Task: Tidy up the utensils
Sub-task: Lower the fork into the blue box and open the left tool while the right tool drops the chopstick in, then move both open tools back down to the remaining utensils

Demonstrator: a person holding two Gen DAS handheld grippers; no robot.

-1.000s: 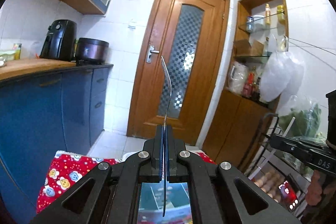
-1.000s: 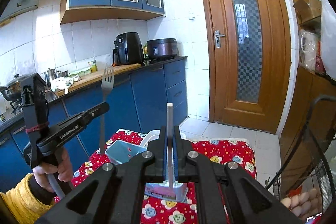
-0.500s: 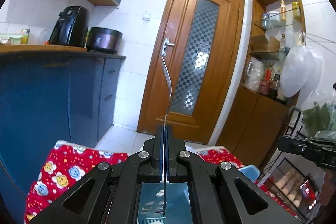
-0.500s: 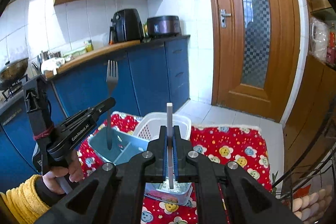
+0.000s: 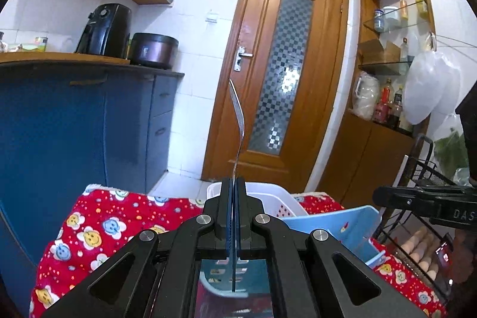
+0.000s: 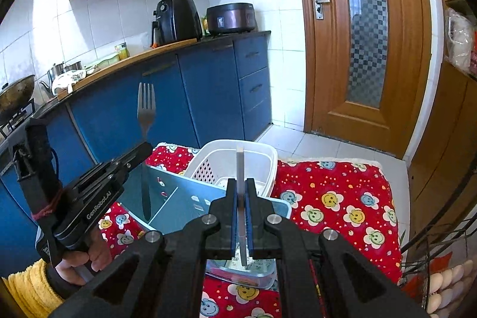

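Setting: kitchen with blue cabinets and a wooden door (image 6: 366,29); red patterned cloth (image 6: 334,198) covers the surface.
Left gripper (image 6: 143,148): pinched on a fork (image 6: 146,109), held upright, tines up, its handle end hanging down inside the blue organizer tray (image 6: 179,198).
Right gripper (image 6: 241,195): clamped on a thin flat utensil handle (image 6: 240,169), upright, over the tray's near end.
White basket (image 6: 232,148): just behind the tray.

basket (image 6: 262,157) behind organizer tray (image 6: 184,198), on tablecloth (image 6: 334,192)
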